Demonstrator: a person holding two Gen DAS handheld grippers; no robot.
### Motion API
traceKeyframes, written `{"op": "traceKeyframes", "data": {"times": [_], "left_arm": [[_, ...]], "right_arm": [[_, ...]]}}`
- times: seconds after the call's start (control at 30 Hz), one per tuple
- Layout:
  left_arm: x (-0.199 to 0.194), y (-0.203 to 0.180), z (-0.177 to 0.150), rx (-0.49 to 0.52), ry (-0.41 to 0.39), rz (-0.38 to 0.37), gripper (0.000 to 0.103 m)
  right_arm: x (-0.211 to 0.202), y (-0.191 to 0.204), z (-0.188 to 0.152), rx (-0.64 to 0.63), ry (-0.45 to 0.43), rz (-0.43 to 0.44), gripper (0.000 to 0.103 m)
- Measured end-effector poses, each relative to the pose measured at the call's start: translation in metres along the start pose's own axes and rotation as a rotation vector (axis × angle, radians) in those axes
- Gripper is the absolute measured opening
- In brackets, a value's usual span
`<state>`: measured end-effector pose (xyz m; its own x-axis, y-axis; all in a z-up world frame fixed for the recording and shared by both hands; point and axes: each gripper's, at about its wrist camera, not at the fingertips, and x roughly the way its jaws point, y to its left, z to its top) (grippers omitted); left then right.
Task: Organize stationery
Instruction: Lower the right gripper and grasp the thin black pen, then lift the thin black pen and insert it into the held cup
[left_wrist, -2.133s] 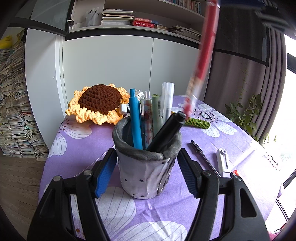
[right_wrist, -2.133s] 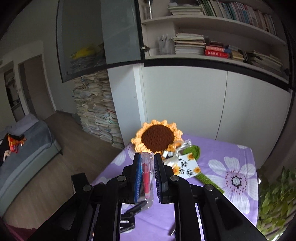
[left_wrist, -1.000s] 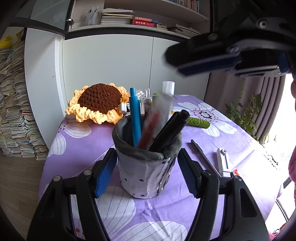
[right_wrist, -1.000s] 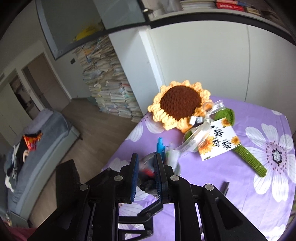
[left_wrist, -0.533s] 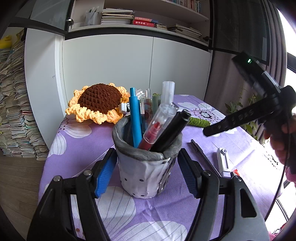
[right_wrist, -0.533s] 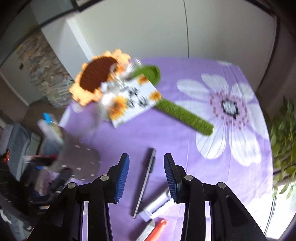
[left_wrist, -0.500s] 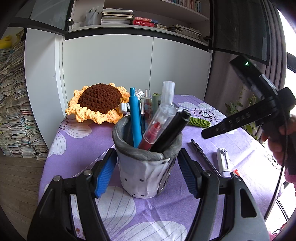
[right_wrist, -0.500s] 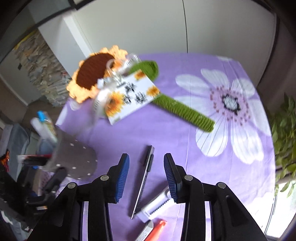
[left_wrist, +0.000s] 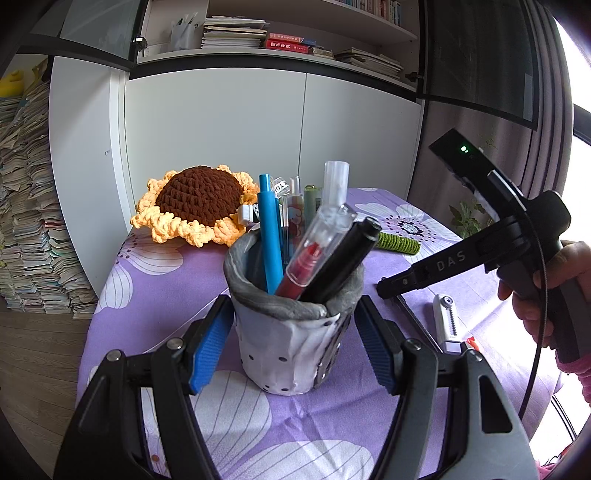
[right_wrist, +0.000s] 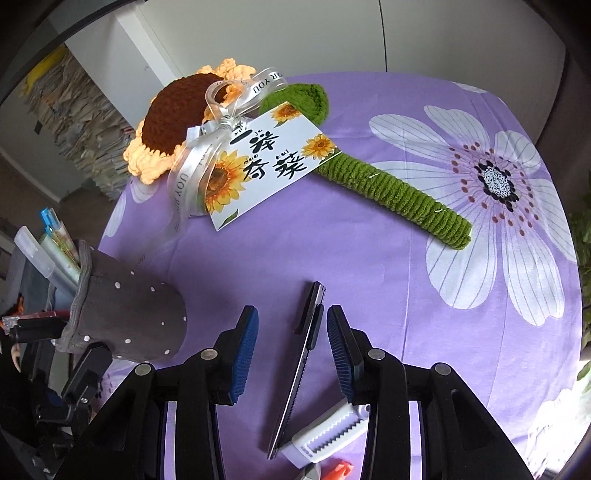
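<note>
Cup (left_wrist: 295, 343) stands between the left gripper's (left_wrist: 293, 345) wide jaws, untouched, holding about seven pens. Right gripper (right_wrist: 291, 343), also wide and empty, hovers over one black cutter (right_wrist: 301, 360); one white cutter (right_wrist: 325, 435) lies just nearer, touching it.

Left wrist: level, close on pen cup (left_wrist: 295, 325). Right wrist: looking down; cup (right_wrist: 125, 314) shared.
</note>
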<state>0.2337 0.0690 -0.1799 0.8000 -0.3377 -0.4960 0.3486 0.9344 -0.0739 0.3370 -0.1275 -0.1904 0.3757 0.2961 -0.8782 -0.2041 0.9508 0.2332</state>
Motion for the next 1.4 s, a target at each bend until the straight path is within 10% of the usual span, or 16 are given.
{"op": "traceKeyframes", "data": {"times": [0.13,0.2,0.53,0.8,1.4], "left_arm": [[0.0,0.0,0.0,0.0,0.0,0.0,0.067],[0.0,0.0,0.0,0.0,0.0,0.0,0.067],[0.0,0.0,0.0,0.0,0.0,0.0,0.067],[0.0,0.0,0.0,0.0,0.0,0.0,0.067],[0.0,0.0,0.0,0.001,0.001,0.0,0.067]], "right_arm": [[0.01,0.004,0.002,-0.014,0.019,-0.018,0.039],[0.013,0.005,0.003,-0.027,0.016,-0.026,0.021],[0.026,-0.007,-0.005,0.094,0.141,0.314,0.013],[0.002,-0.002,-0.004,-0.021,0.024,0.032,0.013],[0.016,0.007,0.005,-0.003,0.052,0.012,0.015]]}}
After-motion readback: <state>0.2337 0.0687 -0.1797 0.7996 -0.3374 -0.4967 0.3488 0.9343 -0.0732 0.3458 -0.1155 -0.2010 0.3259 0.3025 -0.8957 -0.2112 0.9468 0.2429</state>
